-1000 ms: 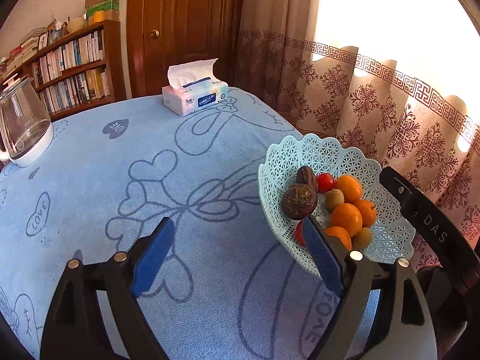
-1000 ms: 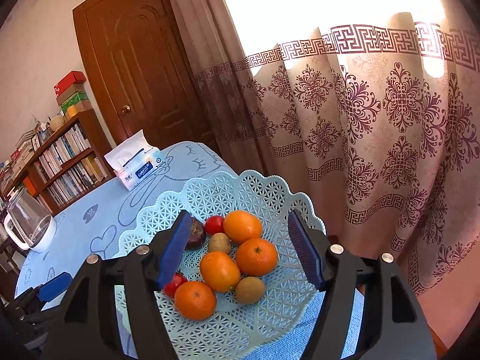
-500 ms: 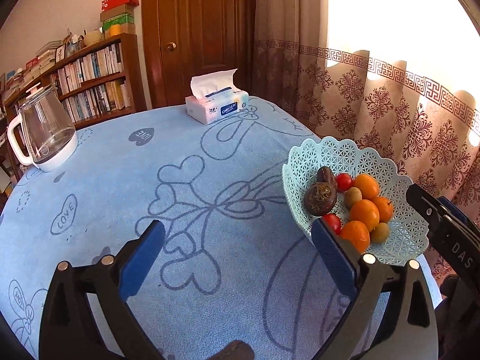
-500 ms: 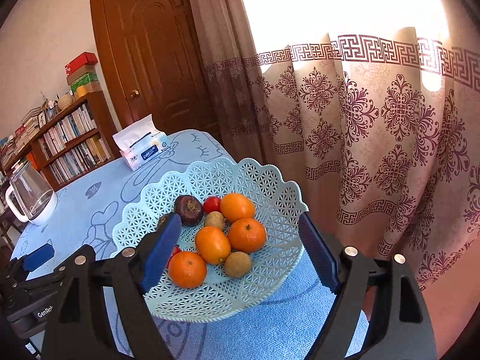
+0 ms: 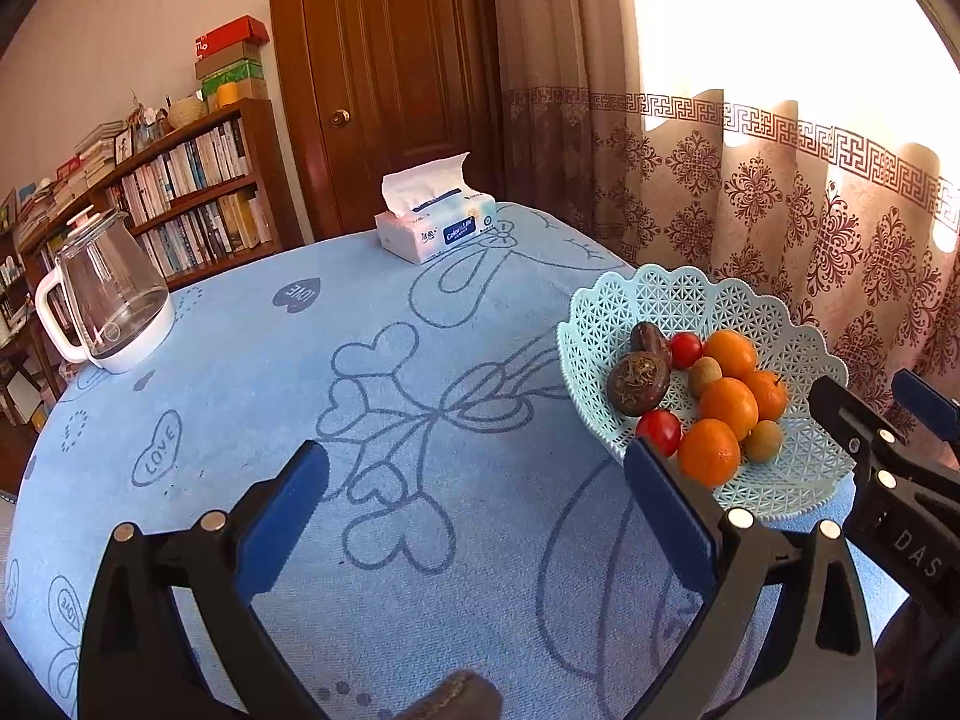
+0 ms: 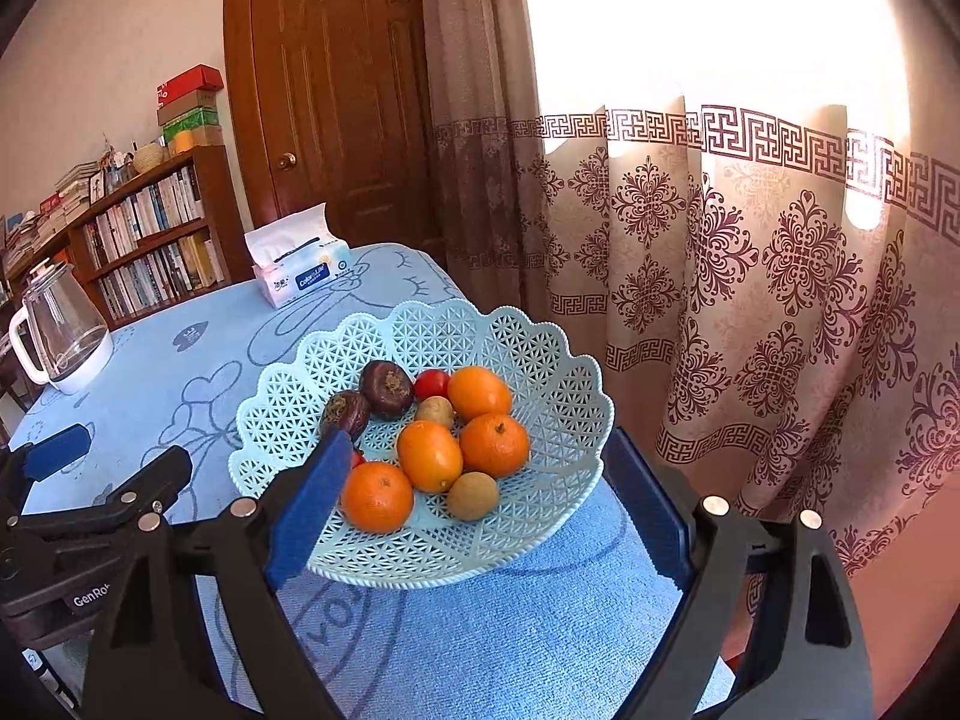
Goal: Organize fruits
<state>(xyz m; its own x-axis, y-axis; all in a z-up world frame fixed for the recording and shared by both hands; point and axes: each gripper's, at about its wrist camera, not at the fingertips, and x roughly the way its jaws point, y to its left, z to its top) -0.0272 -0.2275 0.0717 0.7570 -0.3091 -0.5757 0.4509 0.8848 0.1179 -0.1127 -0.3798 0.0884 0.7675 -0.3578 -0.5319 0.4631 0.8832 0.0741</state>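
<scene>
Left wrist view shows the left gripper [image 5: 474,498] low in the picture, over the blue tablecloth [image 5: 252,396]. Its two blue fingers [image 5: 282,522] stand as far apart as they go, and nothing is between them. Only cloth shows in the gap.

One light green basket [image 5: 672,300] sits at about 3 o'clock in this view, close to the edge of the table by the curtain [image 5: 780,204]. All the fruit is inside the basket. In the right wrist view I count four oranges [image 6: 429,455], two brown kiwis [image 6: 473,495], two dark purple passion fruits [image 6: 387,389] and two red tomatoes [image 6: 431,384]. One tomato is mostly hidden behind a blue finger, but the left wrist view shows it well. The oranges bunch together in the middle and touch each other. The two passion fruits sit side by side at about 10 o'clock in the basket.

Right wrist view has the right gripper [image 6: 492,498] at 6 o'clock, looking at the basket. Its jaws are opening. The near part of the basket shows in the gap between them, but the fingers do not press on it, so this gripper holds nothing.

One tissue box [image 5: 435,228] rests at about 12 o'clock on the table. One clear glass kettle [image 5: 108,300] stands at 9 o'clock. One bookshelf [image 5: 180,198] and one brown door [image 5: 390,60] are behind the table.
</scene>
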